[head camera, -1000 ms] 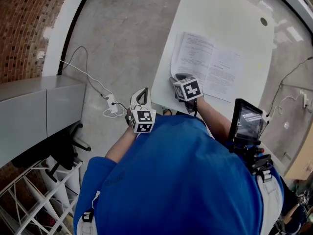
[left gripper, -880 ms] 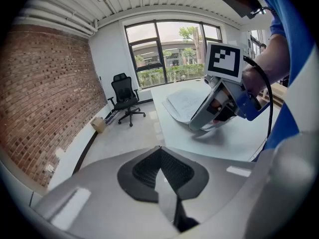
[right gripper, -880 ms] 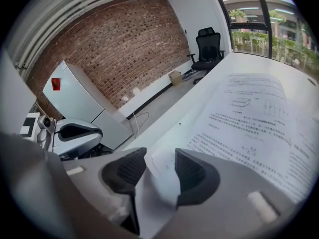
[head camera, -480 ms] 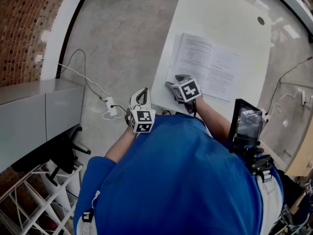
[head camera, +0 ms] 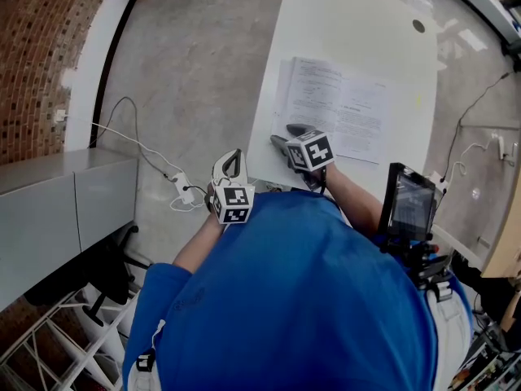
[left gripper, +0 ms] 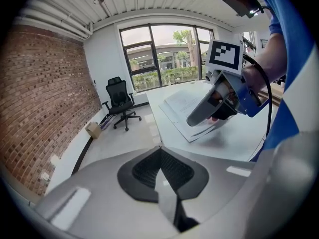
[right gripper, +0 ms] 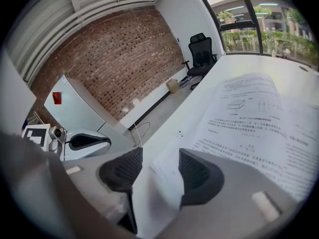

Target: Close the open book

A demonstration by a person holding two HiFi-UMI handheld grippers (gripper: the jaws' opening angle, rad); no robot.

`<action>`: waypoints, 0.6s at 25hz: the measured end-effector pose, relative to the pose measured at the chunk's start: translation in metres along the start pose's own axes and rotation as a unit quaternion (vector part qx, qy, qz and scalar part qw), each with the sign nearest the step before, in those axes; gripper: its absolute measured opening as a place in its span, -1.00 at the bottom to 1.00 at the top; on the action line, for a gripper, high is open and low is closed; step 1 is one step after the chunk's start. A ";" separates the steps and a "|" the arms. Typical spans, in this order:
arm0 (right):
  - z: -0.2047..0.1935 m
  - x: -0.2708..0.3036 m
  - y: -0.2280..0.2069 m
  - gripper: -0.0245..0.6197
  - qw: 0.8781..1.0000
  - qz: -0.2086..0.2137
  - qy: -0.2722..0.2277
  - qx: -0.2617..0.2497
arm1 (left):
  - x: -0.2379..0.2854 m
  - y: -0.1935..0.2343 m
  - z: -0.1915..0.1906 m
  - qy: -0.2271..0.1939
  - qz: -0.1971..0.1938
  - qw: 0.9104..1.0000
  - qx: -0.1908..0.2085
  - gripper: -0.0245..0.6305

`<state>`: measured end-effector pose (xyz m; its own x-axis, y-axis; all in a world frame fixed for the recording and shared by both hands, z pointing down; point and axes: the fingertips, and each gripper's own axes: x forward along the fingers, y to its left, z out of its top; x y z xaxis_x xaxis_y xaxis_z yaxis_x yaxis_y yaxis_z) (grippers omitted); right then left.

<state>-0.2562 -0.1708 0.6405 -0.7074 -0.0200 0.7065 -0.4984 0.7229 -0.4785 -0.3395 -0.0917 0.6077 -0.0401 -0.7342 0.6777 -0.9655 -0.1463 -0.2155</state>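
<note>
**Right tool slack at the page corner, book open**

The book (head camera: 338, 108) lies open and flat on the white table (head camera: 358, 23), near the table's left edge, with its printed pages up. My right tool (head camera: 285, 133) sits at the book's near left corner, angled downward. Its jaws have just been opening and now stand wide apart. A loose, curled page corner (right gripper: 159, 183) rises between the black pads (right gripper: 199, 176), with a gap beside it, so nothing is clamped. My left tool (head camera: 233, 160) hangs off the table's left edge over the grey floor (head camera: 187, 72), apart from the book. Its jaws are together with nothing between them. A white cable (head camera: 181, 192) lies on the floor just beside it.
</note>
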 end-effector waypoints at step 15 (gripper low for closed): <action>-0.013 -0.049 0.002 -0.24 0.997 -0.053 -0.055 0.024 | 0.008 -0.023 0.028 -0.056 -0.062 0.995 0.045 -0.91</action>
<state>-0.2161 -0.1594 0.6112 -0.6987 -0.1713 0.6946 -0.5942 0.6797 -0.4301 -0.3101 -0.1127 0.5986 0.1126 -0.7758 0.6208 -0.9343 -0.2953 -0.1997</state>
